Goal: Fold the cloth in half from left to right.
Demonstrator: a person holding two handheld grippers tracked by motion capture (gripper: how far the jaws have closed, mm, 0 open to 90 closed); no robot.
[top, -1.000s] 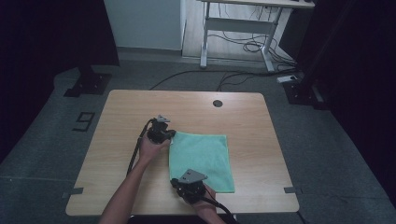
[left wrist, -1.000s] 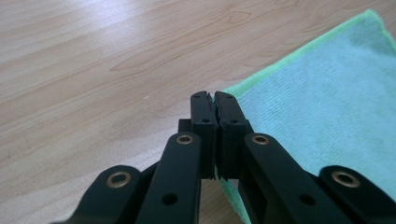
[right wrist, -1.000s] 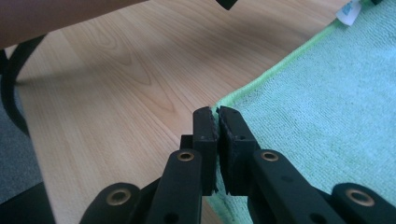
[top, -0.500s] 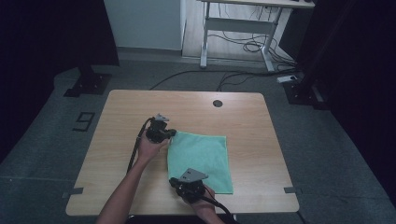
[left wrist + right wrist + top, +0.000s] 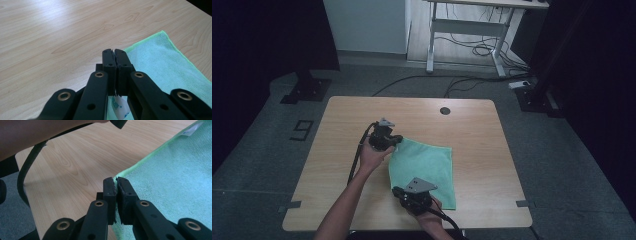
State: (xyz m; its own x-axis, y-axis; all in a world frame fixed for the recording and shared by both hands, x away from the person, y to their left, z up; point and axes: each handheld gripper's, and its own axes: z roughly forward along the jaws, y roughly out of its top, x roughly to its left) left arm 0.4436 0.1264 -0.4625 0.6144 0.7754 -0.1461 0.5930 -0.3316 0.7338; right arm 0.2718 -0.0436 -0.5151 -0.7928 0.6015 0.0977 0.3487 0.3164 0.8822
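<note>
Green cloth, spread flat on table, two corners pinched

Wood-top table on grey floor. White desk frame behind, cables under it. Dark curtains both sides. Floor marked "9".

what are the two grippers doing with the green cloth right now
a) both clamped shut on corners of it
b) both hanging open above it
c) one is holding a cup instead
a: the left gripper and the right gripper each have jaws closed on a corner of the green cloth.
</note>
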